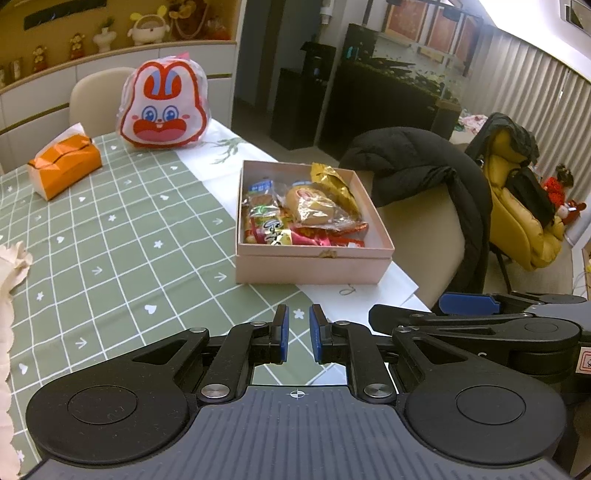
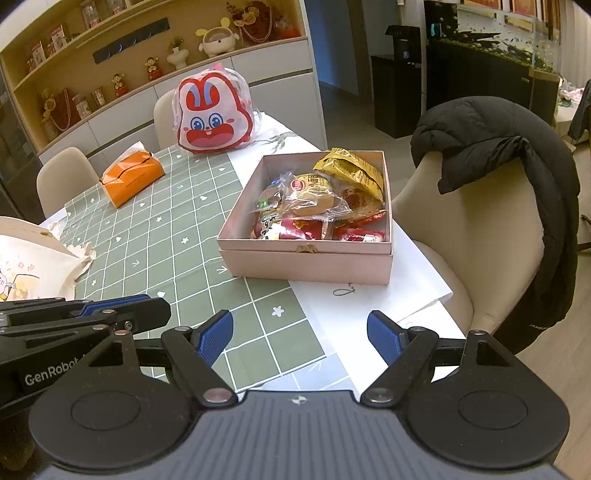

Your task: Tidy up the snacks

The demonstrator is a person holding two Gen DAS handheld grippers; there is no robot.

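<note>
On green checked tablecloth (image 1: 110, 258): pink snack box (image 2: 306, 264); left gripper (image 1: 297, 334) narrow, right gripper (image 2: 300, 338) wide.

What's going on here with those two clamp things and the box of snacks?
A person holds a gripper in each hand over the table, tidying snacks. Neither grips anything now: the left gripper is nearly closed and empty, the right gripper wide open. The snacks are piled in the pink box ahead.

Even, soft indoor light fills both views, with a blown-out ceiling glare (image 1: 535, 22) at upper right of the left view. Shadows are faint. Fisheye bending curves the edges; focus stays sharp.
</note>
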